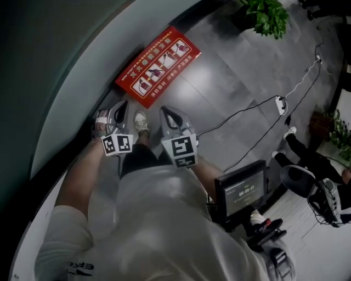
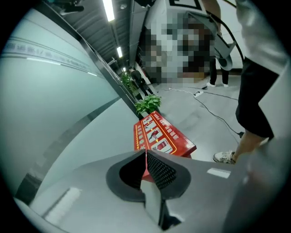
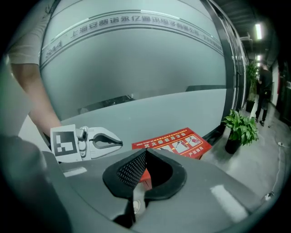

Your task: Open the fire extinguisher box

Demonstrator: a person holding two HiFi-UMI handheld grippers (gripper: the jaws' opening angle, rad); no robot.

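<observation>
A flat red fire extinguisher box (image 1: 158, 66) with pictograms on its lid stands on the grey floor against a curved frosted glass wall, lid down. It also shows beyond the jaws in both gripper views (image 2: 161, 136) (image 3: 175, 142). My left gripper (image 1: 122, 105) hangs short of the box's near end, its jaws shut with nothing between them (image 2: 145, 154). My right gripper (image 1: 166, 112) is beside it, also short of the box, jaws shut and empty (image 3: 145, 152). The left gripper (image 3: 119, 143) shows in the right gripper view too.
A potted plant (image 1: 267, 15) stands past the box's far end. White cables and a power strip (image 1: 281, 104) cross the floor to the right. A screen on a stand (image 1: 242, 193) is at my right. My shoe (image 1: 141, 121) is on the floor between the grippers.
</observation>
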